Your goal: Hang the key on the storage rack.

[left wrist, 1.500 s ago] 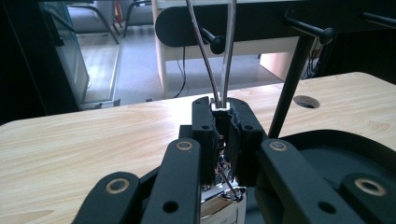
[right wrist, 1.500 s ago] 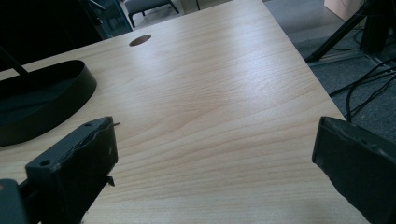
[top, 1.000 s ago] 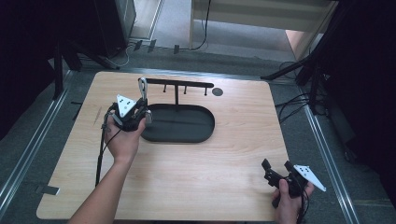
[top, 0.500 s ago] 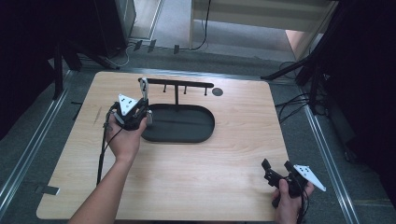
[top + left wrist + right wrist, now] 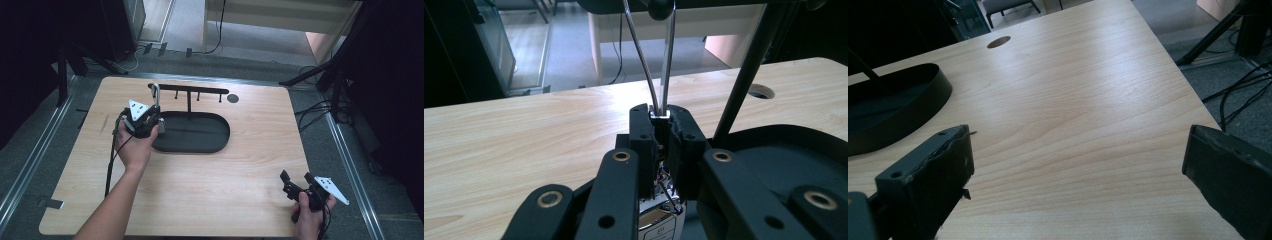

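Left gripper (image 5: 159, 120): jaws clamped on the lower end of a metal loop (image 5: 156, 95), just off the left end of the tray (image 5: 220, 137); a hand (image 5: 132, 150) holds it from below
Loop: a thin silver ring standing upright from the jaws and reaching up to the bar (image 5: 187, 89) over the tray's far side; in the left gripper view both wires of the loop (image 5: 659, 65) rise from between the pads to the bar's underside near a round peg
Below the jaws: in the left gripper view a shiny chrome piece (image 5: 659, 222) shows under the pads, with thin wires beside it; what it is I cannot tell
Tray: black oval dish with a low wall, lying on the table (image 5: 200, 190) a little behind its middle; a thin post rises from its far side and carries the bar
Bar: black, level, with short pegs hanging under it; the loop is at its left end
Right gripper (image 5: 295, 182): well apart from the tray, at the table's near right corner, held by a hand (image 5: 310, 220); jaws spread wide with nothing between them, and in the right gripper view bare wood lies between the two pads (image 5: 938, 170)
Hole: a round dark hole (image 5: 232, 98) in the table just beyond the tray's right end
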Action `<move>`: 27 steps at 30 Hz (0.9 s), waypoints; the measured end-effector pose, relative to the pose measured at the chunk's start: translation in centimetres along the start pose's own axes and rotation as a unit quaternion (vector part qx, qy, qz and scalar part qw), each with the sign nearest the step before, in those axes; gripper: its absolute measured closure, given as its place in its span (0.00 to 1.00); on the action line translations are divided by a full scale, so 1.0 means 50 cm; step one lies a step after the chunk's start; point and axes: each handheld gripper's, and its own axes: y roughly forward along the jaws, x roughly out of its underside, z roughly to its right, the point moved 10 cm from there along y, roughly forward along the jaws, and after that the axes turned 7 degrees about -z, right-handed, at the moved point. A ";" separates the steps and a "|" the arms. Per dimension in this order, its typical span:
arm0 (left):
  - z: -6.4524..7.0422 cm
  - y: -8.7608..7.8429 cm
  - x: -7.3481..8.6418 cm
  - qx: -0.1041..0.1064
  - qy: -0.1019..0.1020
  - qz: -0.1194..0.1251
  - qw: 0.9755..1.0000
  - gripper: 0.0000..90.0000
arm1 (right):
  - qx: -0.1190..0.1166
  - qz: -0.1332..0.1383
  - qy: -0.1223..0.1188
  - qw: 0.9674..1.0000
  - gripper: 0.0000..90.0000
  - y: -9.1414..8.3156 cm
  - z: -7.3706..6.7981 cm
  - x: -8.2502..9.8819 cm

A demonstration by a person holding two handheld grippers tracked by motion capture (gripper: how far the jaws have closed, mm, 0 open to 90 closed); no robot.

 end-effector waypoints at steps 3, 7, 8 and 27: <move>0.003 0.003 0.002 0.004 -0.004 -0.003 1.000 0.92 | 0.000 0.000 0.000 1.000 0.00 0.000 0.000 0.000; 0.005 0.006 0.008 0.008 -0.004 -0.011 1.000 0.92 | 0.000 0.000 0.000 1.000 0.00 0.000 0.000 0.000; 0.004 0.007 0.010 0.008 -0.006 -0.015 1.000 0.92 | 0.000 0.000 0.000 1.000 0.00 0.000 0.000 0.000; 0.004 -0.004 0.019 0.038 -0.003 -0.023 0.999 0.82 | 0.000 0.000 0.000 1.000 0.00 0.000 0.000 0.000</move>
